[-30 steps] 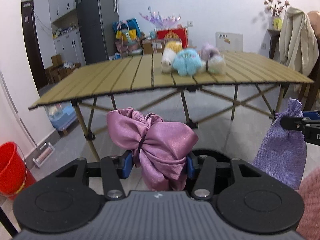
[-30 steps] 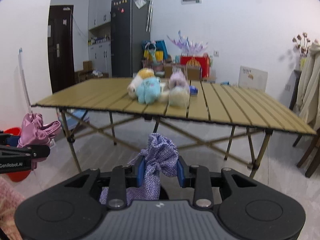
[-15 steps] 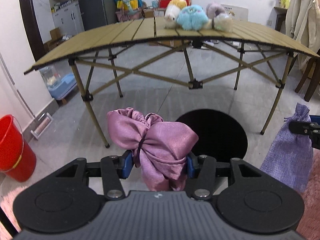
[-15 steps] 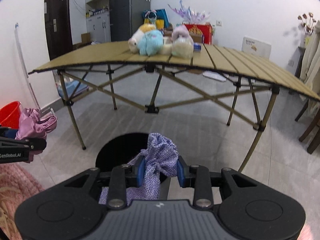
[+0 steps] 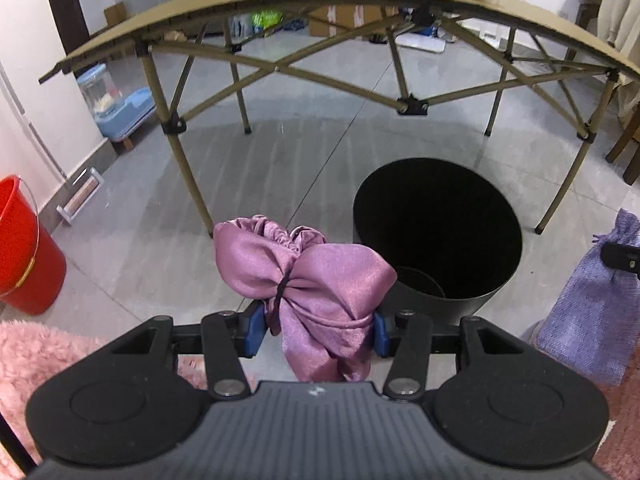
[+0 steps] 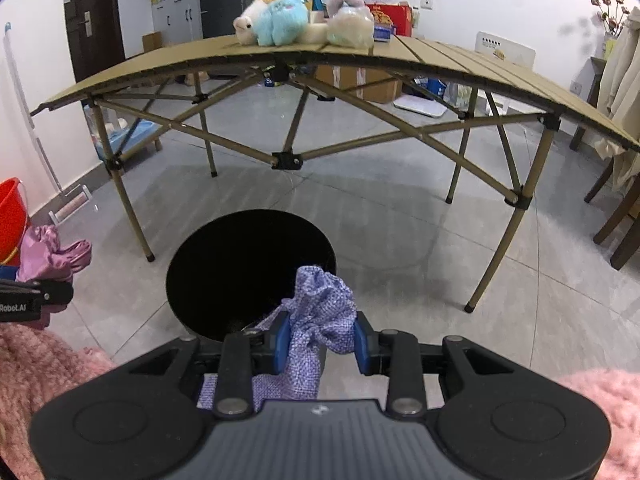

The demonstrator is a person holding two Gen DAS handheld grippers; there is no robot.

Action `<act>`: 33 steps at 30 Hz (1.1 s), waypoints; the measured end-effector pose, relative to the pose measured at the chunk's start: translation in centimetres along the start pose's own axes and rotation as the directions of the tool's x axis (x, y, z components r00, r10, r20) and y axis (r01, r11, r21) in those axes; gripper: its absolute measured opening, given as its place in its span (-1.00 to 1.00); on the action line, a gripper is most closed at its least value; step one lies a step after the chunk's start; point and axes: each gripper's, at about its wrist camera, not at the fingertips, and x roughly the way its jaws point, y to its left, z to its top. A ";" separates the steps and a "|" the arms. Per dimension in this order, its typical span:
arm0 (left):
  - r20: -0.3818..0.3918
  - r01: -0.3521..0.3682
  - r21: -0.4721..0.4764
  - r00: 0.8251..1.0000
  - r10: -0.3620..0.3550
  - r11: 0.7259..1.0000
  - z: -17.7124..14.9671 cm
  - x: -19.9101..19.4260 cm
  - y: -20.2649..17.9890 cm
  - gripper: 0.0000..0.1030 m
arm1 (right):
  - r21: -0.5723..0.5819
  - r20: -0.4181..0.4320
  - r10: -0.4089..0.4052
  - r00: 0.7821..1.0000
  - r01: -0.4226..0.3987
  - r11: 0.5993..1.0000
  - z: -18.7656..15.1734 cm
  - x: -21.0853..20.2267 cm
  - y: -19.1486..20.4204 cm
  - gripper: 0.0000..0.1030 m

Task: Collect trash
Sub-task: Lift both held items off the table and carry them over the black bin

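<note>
both grippers have dipped toward the black bin (image 5: 436,236), left gripper (image 5: 316,332) clamping the pink pouch (image 5: 308,280), right gripper (image 6: 318,344) clamping the purple pouch (image 6: 320,316); releasing early could drop either beside the rim.

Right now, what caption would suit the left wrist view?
Left gripper holds a pink satin pouch beside an open black bin, folding table beyond.

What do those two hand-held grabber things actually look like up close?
Both, the left gripper and right gripper, are matte black plastic with a ribbed centre panel, two round discs, silver screws on the linkage bars, and blue pads lining the jaws. White lettering ending "Robot.AI" marks the left one's side. Fuzzy pink sleeves show beside them.
</note>
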 end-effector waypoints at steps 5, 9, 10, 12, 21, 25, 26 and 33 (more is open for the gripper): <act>-0.037 -0.009 -0.007 0.999 0.009 1.000 0.0 0.8 0.1 -0.02 | 0.032 -0.032 0.006 0.999 -0.005 0.999 0.2 1.5 -0.5 -0.39; -0.048 -0.013 -0.011 0.999 0.012 1.000 0.2 1.1 -0.1 -0.02 | 0.055 -0.052 0.002 0.999 0.000 0.998 0.6 2.6 -0.9 -0.39; -0.051 -0.013 -0.012 0.999 0.013 1.000 0.2 1.2 -0.1 -0.02 | 0.058 -0.055 0.000 0.998 0.003 0.998 0.7 2.9 -1.0 -0.39; -0.056 -0.011 -0.014 0.998 0.010 1.000 0.5 1.3 -0.2 -0.02 | 0.060 -0.060 -0.012 0.998 0.016 0.998 0.9 3.3 -1.1 -0.39; -0.031 0.006 0.043 1.000 -0.004 0.999 2.0 1.4 -2.8 -0.02 | 0.092 -0.041 -0.067 0.997 0.071 0.993 2.3 4.3 -3.2 -0.39; -0.003 0.001 0.083 1.000 0.000 0.997 3.3 1.3 -5.3 -0.02 | 0.092 -0.035 -0.103 0.994 0.106 0.990 3.1 4.6 -4.2 -0.39; -0.003 0.003 0.090 1.000 -0.002 0.996 3.6 1.3 -5.9 -0.02 | 0.098 -0.033 -0.109 0.993 0.112 0.989 3.4 4.8 -4.6 -0.39; -0.001 0.012 0.108 1.000 -0.012 0.994 6.9 2.5 -10.5 -0.02 | 0.125 0.020 -0.126 0.992 0.122 0.985 5.2 4.6 -7.2 -0.39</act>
